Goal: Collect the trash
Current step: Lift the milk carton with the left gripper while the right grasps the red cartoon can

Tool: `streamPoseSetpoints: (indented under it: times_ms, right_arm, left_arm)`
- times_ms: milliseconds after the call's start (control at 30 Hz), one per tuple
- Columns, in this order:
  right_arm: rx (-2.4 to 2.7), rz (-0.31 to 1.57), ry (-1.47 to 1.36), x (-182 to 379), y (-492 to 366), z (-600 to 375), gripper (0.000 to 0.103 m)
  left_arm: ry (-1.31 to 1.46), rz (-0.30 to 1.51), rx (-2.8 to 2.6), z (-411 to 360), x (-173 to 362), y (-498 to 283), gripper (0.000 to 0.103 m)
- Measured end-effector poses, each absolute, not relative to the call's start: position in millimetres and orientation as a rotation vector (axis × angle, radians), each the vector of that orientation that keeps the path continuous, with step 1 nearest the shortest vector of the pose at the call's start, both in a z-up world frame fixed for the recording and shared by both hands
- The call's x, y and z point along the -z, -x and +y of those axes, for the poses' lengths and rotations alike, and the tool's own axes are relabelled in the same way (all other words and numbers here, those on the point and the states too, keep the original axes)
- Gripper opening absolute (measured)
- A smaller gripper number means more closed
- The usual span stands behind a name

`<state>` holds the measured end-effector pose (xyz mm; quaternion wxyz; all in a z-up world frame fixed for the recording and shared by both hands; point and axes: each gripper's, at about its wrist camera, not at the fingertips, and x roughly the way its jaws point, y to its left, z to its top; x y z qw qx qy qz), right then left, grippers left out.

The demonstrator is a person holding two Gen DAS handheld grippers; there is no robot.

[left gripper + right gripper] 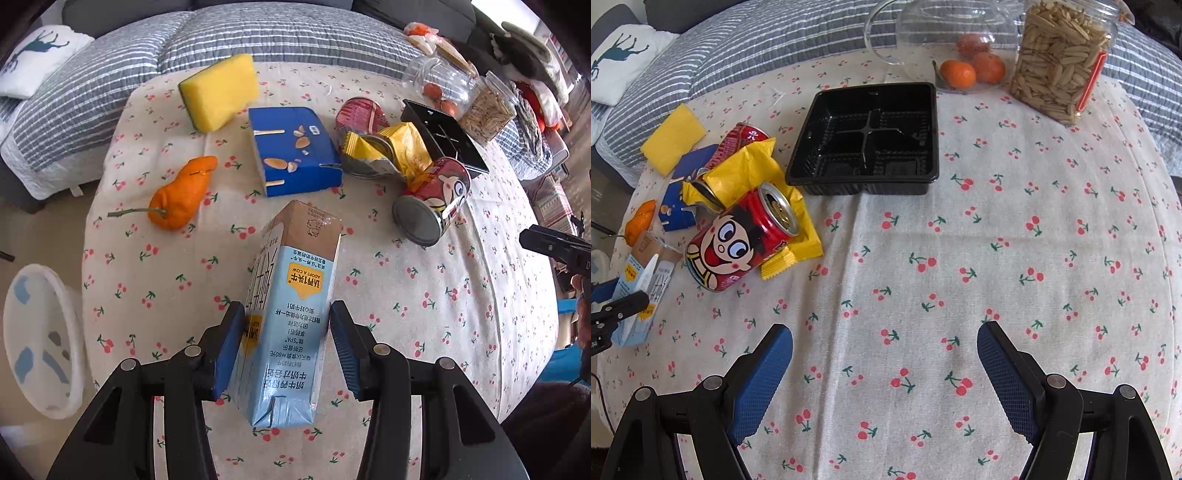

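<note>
I am looking down on the surface (997,258), which is wearing a cherry-print cloth, and taking the carton (295,295) as my landmark. It is lying near the front edge, on the trash side of the surface. A white bin (44,332) is sitting off the surface, left of the carton. A black tray (864,140) is sitting well beyond it to the right, and the seed jar (1060,62) is standing further right again. A blue box (291,147) is lying just beyond the carton, with a sponge (219,90) past that. A red can (436,199) is lying on its side to the carton's right, on a yellow wrapper (399,147). An orange peel (181,194) is lying to its left.

My left tool (287,306) is standing about half open, its pads pressing on both sides of the carton. My right tool (885,326) is hanging wide open over bare cloth, holding nothing.
</note>
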<state>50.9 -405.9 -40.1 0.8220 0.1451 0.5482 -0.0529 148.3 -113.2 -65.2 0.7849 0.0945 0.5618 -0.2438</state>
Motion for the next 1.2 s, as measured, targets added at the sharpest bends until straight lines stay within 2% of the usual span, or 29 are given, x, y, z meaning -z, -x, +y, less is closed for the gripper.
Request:
streamPoseSetpoints:
  times_ms: [200,233,667,1200]
  right_arm:
    - [0.096,1.185,-0.336,46.5,-63.9,-392.6,0.085]
    - [0.096,1.187,-0.339,47.7,-66.2,-390.8,0.085]
    - [0.086,1.189,-0.412,52.5,-99.9,-365.4,0.085]
    - [0.073,1.187,-0.558,77.4,-139.5,-331.6,0.085]
  left_arm:
    - [-0.282,1.225,0.427,-99.6,78.3,-161.6,0.050]
    - [-0.283,1.224,0.414,-97.9,79.2,-163.8,0.040]
    - [-0.094,1.130,0.459,-76.8,35.8,-165.1,0.040]
    - [-0.099,1.118,0.423,-36.9,30.5,-148.8,0.040]
